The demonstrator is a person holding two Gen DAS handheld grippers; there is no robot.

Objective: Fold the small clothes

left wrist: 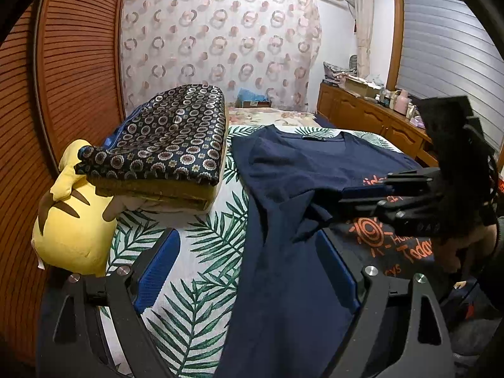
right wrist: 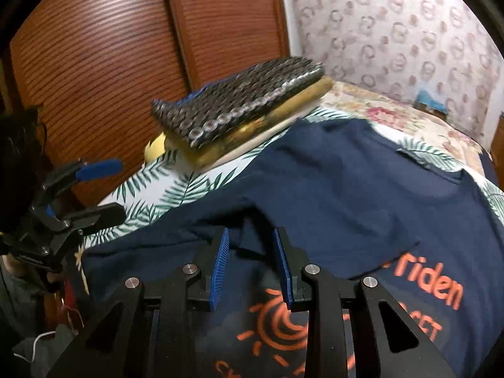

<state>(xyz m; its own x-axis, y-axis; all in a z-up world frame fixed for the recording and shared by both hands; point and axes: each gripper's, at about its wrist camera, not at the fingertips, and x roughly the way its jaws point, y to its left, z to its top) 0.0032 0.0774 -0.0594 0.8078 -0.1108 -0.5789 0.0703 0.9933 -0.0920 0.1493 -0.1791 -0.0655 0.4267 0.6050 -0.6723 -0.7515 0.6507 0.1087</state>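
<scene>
A navy T-shirt (left wrist: 283, 189) with orange print lies on the leaf-patterned bed sheet (left wrist: 201, 245), its left side folded over toward the middle. It also shows in the right wrist view (right wrist: 346, 195). My left gripper (left wrist: 249, 271) is open and empty, low over the shirt's left edge; it appears at the left of the right wrist view (right wrist: 104, 186). My right gripper (right wrist: 250, 267) is open with a narrow gap, just above the folded sleeve edge, holding nothing. It shows from the side in the left wrist view (left wrist: 343, 195), its fingertips at the fold.
A stack of folded patterned blankets (left wrist: 170, 145) lies on the bed at left, with a yellow plush toy (left wrist: 69, 220) beside it. A wooden slatted wardrobe (left wrist: 63, 63) stands behind. A wooden cabinet (left wrist: 371, 116) with clutter runs along the right wall.
</scene>
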